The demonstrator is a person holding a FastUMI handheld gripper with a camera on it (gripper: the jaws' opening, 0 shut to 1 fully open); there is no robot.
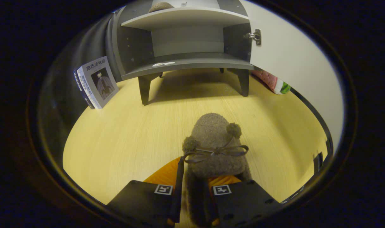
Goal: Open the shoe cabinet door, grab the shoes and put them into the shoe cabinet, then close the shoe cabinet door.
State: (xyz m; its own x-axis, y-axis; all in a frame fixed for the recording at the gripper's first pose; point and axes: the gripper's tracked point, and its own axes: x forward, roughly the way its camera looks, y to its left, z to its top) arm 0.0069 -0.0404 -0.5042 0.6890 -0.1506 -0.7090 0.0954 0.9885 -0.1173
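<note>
A fuzzy brown slipper [215,139] with a bow and two pompoms sits between my fingers, toe pointing toward the cabinet. My gripper [194,193] is shut on the slipper's heel wall, one finger inside the shoe and one outside. The shoe cabinet [186,61] stands beyond on short legs, its white door [287,60] swung open to the right. Its lower shelf is bare apart from a small white sticker [163,64]. On the upper shelf [186,19] another fuzzy brown slipper [160,6] shows in part.
The cabinet and slipper are above a light wooden tabletop [116,136]. Two books [96,82] lean upright left of the cabinet. A watermelon-patterned object [273,82] lies behind the open door on the right.
</note>
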